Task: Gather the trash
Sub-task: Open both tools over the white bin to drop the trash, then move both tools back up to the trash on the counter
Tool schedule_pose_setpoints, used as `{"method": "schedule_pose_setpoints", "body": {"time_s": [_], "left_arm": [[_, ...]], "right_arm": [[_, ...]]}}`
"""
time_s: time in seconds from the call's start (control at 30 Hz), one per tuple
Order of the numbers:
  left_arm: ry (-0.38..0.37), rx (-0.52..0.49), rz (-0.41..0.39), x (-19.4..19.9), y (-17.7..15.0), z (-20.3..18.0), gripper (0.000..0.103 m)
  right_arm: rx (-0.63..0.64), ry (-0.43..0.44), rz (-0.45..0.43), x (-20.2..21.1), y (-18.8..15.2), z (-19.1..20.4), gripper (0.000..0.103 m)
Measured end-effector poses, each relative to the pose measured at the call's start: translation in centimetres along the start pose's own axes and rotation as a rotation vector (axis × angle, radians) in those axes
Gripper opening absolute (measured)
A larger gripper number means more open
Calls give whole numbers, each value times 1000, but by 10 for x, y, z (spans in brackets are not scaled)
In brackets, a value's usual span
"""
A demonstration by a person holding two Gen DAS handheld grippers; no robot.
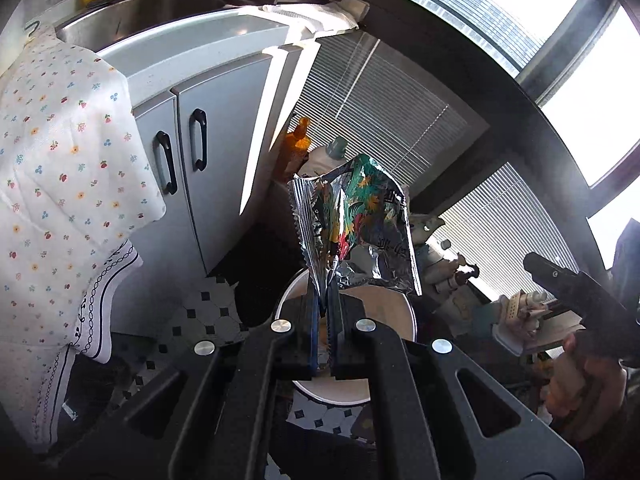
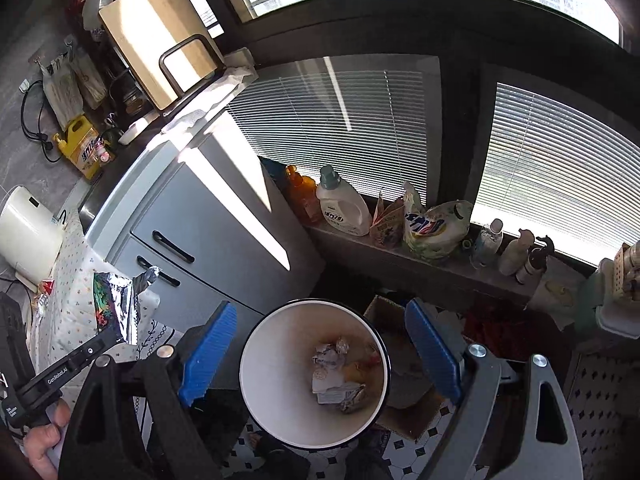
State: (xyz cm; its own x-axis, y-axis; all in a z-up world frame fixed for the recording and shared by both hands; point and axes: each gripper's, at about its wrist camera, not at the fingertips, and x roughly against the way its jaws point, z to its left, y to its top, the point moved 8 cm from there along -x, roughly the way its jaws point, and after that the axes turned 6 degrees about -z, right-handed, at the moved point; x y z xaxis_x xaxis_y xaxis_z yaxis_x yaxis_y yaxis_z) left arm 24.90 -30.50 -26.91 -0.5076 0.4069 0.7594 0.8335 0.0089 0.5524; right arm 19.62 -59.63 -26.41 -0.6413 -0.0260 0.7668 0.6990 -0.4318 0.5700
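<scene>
Wrapper point(image 1: 352, 220) clenched in left fingers point(image 1: 318, 312) above bin rim point(image 2: 256, 332); right fingers point(image 2: 212, 344) spread, empty.

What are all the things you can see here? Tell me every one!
wrapper: one, silver foil with colourful print, pinched in the left gripper above the bin
bin: one, white with dark rim, on the tiled floor, crumpled trash inside
cabinet: one, grey, two black handles, left of the bin
cloth: one, white with small flowers, left of the cabinet
bottles: several, white and orange, on the window ledge
cutting board: one, wooden, in a rack on the counter
left gripper: shut on the wrapper
right gripper: open, blue pads, over the bin
</scene>
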Motion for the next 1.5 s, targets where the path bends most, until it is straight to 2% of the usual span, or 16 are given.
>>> {"method": "schedule_pose_setpoints", "body": {"time_s": [0.43,0.47,0.53,0.57,0.6,0.73,0.87,1.0,1.2,1.5], "left_arm": [[-85,-150,199,-63,-31,-68,5],[-94,-155,217,-68,-34,-72,8],[-125,-149,250,-75,-37,-80,30],[-129,-146,245,-76,-36,-82,55],[-130,-146,222,-74,-33,-84,65],[-127,-154,199,-72,-26,-85,68],[-95,-123,167,-66,-15,-67,73],[-61,-80,127,-53,-1,-44,74],[-3,-5,55,-23,15,0,78],[111,128,-80,45,31,88,86]], "right_arm": [[-99,-74,-15,20,-17,-51,84],[-106,-80,-13,20,-18,-54,84],[-118,-89,-10,21,-21,-61,84],[-123,-92,-9,22,-22,-64,84],[-127,-95,-7,22,-23,-66,84],[-134,-94,0,18,-23,-66,84],[-106,-69,9,9,-18,-52,84],[-64,-31,15,-2,-9,-27,84],[8,37,34,-17,-1,23,84],[142,165,46,-32,6,131,89]]}}
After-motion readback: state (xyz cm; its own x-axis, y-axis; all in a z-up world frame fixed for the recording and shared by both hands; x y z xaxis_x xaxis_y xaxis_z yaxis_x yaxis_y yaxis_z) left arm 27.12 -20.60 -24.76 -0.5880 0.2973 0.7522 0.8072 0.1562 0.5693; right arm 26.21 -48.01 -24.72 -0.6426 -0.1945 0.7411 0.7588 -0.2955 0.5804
